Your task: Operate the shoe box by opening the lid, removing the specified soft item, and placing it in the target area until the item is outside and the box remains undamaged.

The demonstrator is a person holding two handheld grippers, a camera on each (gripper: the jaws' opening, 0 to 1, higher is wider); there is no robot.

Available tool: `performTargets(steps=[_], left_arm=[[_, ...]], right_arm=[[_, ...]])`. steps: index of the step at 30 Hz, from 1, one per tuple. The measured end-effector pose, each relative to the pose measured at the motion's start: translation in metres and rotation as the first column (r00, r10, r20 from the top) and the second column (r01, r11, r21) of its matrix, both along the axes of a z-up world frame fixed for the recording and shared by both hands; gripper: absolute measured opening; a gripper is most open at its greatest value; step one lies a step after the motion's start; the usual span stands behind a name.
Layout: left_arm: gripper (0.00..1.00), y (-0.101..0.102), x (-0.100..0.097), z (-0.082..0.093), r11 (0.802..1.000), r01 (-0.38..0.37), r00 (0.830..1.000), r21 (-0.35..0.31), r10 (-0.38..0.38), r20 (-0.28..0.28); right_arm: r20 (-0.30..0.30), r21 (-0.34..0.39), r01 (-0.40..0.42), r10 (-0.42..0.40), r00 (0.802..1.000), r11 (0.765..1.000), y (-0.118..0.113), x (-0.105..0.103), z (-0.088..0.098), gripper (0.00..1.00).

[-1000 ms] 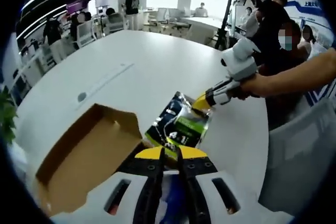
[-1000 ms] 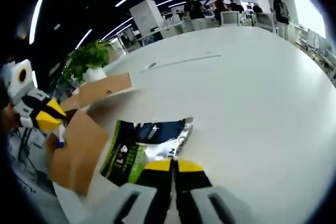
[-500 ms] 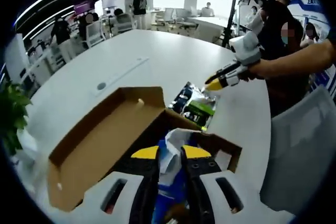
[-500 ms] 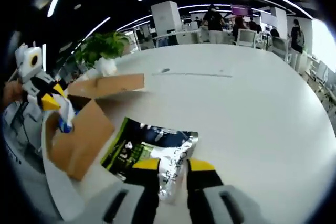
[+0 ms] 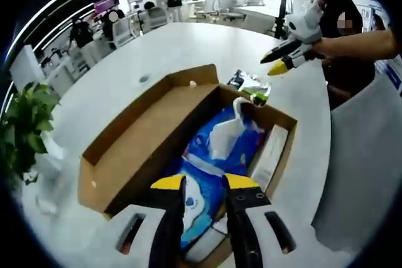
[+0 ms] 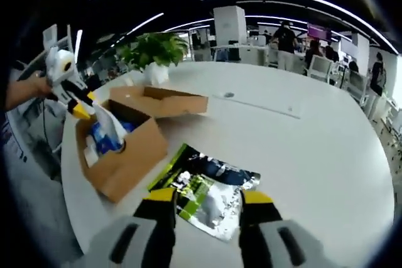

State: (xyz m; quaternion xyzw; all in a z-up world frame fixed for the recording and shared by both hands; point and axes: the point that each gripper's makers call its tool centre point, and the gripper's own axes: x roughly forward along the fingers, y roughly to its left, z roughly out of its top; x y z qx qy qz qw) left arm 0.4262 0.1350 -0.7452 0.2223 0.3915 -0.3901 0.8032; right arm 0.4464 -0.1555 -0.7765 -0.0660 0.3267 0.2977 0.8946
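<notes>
An open brown shoe box (image 5: 284, 152) stands on the white table, its lid (image 5: 147, 133) folded out flat to the left. Inside lies a soft blue pack (image 5: 204, 158) with a white crumpled end sticking up. My left gripper (image 5: 205, 183) hovers over the pack, open, with nothing between its jaws. It also shows above the box (image 6: 129, 155) as the left gripper (image 6: 80, 108). A green and silver pouch (image 6: 204, 186) lies flat on the table beside the box. My right gripper (image 6: 209, 198) hangs open just above it. The right gripper (image 5: 274, 64) is held above the pouch (image 5: 251, 86).
The white table (image 6: 301, 149) stretches far behind the box, with a grey cable strip (image 6: 260, 101) set in it. A potted plant (image 6: 154, 51) stands by the table's edge. A person's arm (image 5: 358, 39) holds the right gripper. Chairs and people fill the room's far side.
The left gripper has let go of the blue pack, which now lies in the box. The right gripper has opened, left the pouch on the table and risen.
</notes>
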Motion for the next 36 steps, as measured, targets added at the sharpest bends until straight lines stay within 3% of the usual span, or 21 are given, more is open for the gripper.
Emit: performTargets(steps=[11,17,23,28,36], left_arm=[[0.29,0.047,-0.005,-0.002,0.998,-0.011,1.0,0.063,0.011,0.011],[0.32,0.063,-0.001,-0.002,0.996,-0.01,0.999,0.089,0.007,0.032],[0.38,0.07,-0.002,-0.014,0.991,0.042,0.999,0.124,-0.046,0.029],[0.37,0.074,-0.002,-0.022,0.987,0.074,0.997,0.139,-0.078,0.023],[0.37,0.076,0.001,-0.034,0.979,0.131,0.991,0.155,-0.136,0.019]], right_arm=[[0.046,-0.002,-0.089,0.089,0.995,0.996,0.032,-0.006,0.033,0.45],[0.079,0.009,-0.167,0.166,0.983,0.986,0.064,-0.01,0.059,0.48],[0.131,-0.012,-0.279,0.278,0.952,0.96,0.109,-0.013,0.079,0.48],[0.149,-0.021,-0.333,0.332,0.931,0.943,0.14,-0.013,0.088,0.48],[0.156,-0.046,-0.422,0.424,0.892,0.905,0.181,-0.017,0.091,0.48]])
